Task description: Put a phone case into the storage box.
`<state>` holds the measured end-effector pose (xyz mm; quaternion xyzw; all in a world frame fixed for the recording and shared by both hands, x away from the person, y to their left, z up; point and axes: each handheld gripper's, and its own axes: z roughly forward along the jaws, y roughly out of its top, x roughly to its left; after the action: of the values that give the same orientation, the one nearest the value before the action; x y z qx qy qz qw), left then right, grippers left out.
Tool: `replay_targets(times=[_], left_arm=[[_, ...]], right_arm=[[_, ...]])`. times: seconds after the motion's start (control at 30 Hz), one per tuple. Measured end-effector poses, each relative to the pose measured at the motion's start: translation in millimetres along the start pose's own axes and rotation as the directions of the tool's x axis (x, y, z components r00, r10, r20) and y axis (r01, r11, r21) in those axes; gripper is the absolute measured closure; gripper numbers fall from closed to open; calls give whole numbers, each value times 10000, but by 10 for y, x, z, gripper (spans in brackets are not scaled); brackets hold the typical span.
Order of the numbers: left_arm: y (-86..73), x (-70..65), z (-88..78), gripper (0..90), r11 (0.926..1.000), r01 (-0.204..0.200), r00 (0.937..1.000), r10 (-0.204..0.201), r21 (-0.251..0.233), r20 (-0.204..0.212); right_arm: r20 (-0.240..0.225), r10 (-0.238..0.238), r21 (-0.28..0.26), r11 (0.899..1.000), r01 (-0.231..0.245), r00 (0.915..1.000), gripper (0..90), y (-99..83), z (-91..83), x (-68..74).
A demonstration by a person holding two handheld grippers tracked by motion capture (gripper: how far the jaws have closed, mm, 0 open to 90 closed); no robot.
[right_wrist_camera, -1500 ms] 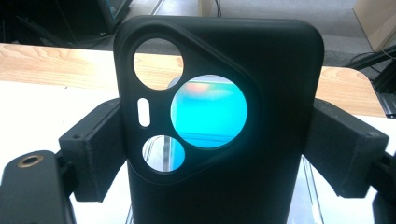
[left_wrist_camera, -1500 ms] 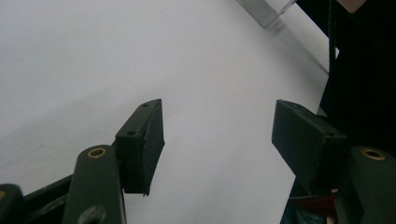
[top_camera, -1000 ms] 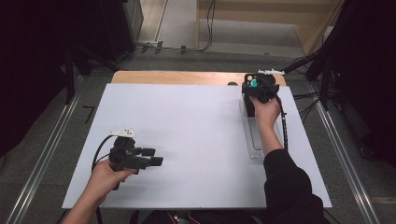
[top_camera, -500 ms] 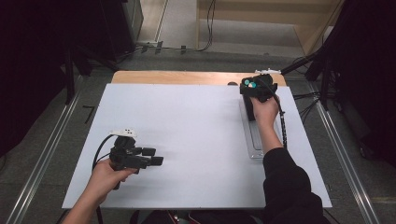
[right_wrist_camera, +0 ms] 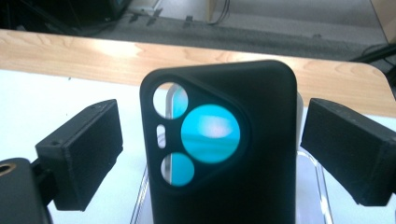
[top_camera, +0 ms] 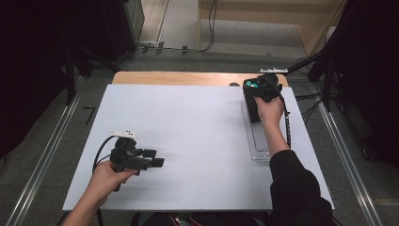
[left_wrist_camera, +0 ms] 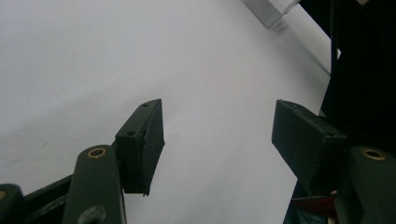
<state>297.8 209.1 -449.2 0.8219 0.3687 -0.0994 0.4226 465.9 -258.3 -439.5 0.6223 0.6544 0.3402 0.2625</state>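
Right gripper (right_wrist_camera: 212,154) jaws just opening, pads clear of black phone case (right_wrist_camera: 219,154) between them, above clear tray (top_camera: 259,141); left gripper (left_wrist_camera: 217,140) open, empty, over white bench (top_camera: 188,127).

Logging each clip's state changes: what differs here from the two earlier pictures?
The right gripper has just been opening: its jaws now stand clear on either side of the black phone case, which sits between them, let go, over the clear tray. Both hands kept their places; the left gripper stays open and empty above the white table.
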Motion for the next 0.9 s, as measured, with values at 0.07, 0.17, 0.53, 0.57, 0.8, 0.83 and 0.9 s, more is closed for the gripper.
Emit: replay_targets(times=[0.07, 0.17, 0.53, 0.57, 0.8, 0.83, 0.9], left_arm=[[1, -3, 0, 347, 10000, 3, 10000, -3, -6, 4], [3, -8, 2, 347, 10000, -19, 10000, 19, -9, 9], [6, -6, 1, 347, 10000, 26, 10000, -26, 12, -9], [7, -6, 1, 347, 10000, 30, 10000, -30, 12, -16], [10, -3, 7, 347, 10000, 30, 10000, -30, 35, -48], [11, -3, 5, 347, 10000, 29, 10000, -29, 45, -48], [11, -3, 3, 347, 10000, 51, 10000, -51, 23, -47]], right_arm=[[16, 38, 125, 9999, -38, 10000, 40, 6, -51, 7], [-111, 131, 184, 9997, -129, 9999, 41, 13, -141, 5], [-1209, 89, 628, 9980, -13, 9926, 54, -27, -475, 60], [-1275, 39, 642, 9979, 44, 9918, 54, -36, -496, 72], [-2318, 121, 811, 9967, 70, 9727, 54, -96, -678, 140], [-2442, 35, 840, 9963, 176, 9697, 54, -110, -705, 162], [-2596, -55, 932, 9952, 308, 9657, 54, -135, -749, 205]])
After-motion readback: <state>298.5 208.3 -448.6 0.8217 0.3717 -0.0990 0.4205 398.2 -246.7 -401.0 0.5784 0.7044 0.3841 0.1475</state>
